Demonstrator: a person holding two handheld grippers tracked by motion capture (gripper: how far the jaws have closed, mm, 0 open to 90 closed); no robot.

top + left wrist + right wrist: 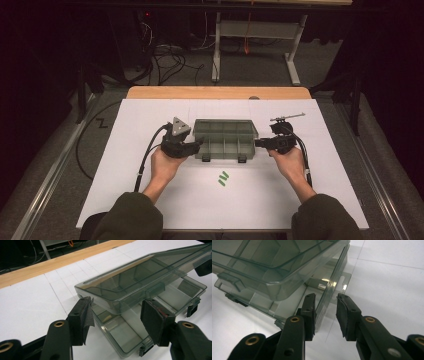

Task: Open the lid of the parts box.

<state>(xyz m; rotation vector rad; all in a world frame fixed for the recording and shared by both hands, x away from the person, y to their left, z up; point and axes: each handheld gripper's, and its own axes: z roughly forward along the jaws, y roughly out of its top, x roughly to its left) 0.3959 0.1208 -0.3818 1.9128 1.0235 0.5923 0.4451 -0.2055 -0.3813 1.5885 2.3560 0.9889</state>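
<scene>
A clear grey-green compartment box (225,142) lies mid-table with its lid (140,280) raised at a slant over the base (120,336). My left gripper (197,145) is at the box's left end. In the left gripper view its jaws (117,320) stand wide on either side of the front left corner, with a gap to the base wall. My right gripper (259,143) is at the box's right end. Its jaws (325,312) are open, and the thin right wall (329,297) of the base stands between the pads. The left pad is very close to that wall.
Three small green pieces (222,177) lie on the white sheet (150,115) in front of the box. A thin grey metal tool (287,118) lies behind my right gripper. The wooden table edge (215,92) runs along the back, with floor cables beyond.
</scene>
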